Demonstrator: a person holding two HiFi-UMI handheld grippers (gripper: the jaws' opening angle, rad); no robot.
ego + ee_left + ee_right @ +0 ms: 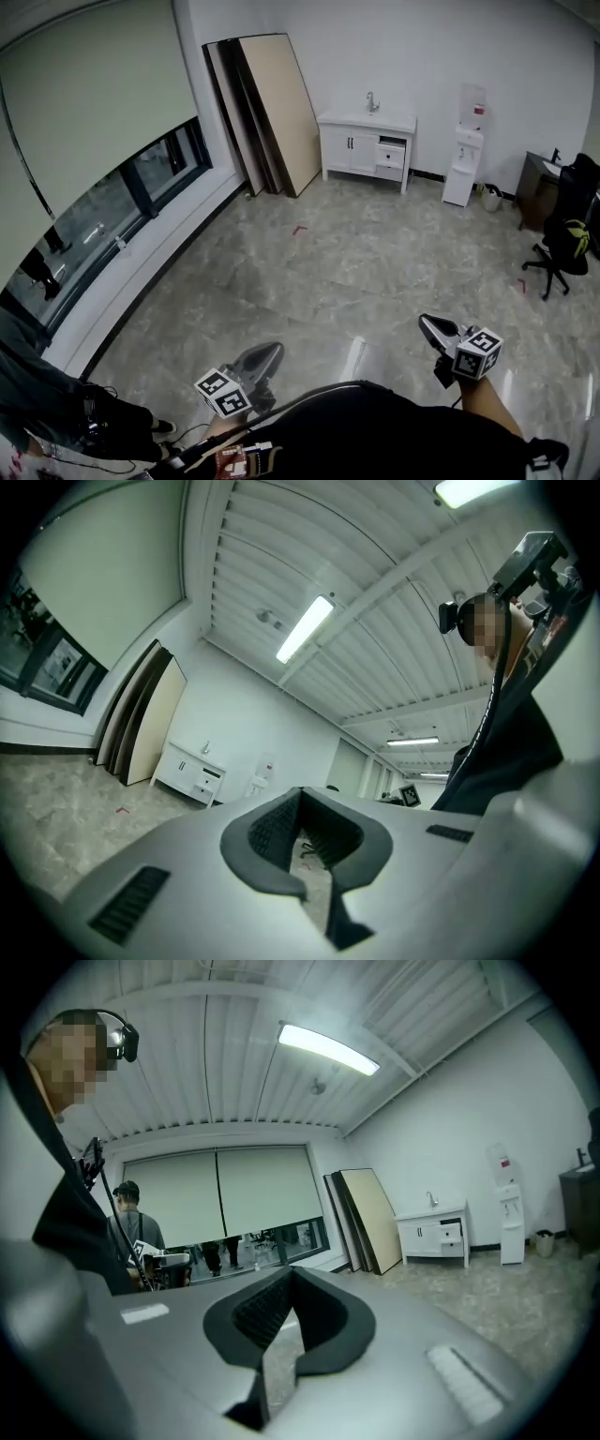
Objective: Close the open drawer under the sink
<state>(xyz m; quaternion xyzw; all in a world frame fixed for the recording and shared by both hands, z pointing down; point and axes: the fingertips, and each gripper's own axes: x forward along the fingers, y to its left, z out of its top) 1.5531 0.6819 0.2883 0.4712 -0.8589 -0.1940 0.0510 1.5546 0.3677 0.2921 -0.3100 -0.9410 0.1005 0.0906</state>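
Note:
A white sink cabinet with a tap stands against the far wall, across a wide marble floor. On its right side one drawer is pulled out a little. The cabinet also shows small in the left gripper view and in the right gripper view. My left gripper and right gripper are held low in front of me, far from the cabinet and pointing roughly level. Both have their jaws shut with nothing between them, as the left gripper and right gripper show in their own views.
Large boards lean on the wall left of the cabinet. A water dispenser stands to its right, then a dark desk and an office chair. A long window runs along the left wall. A person is at my lower left.

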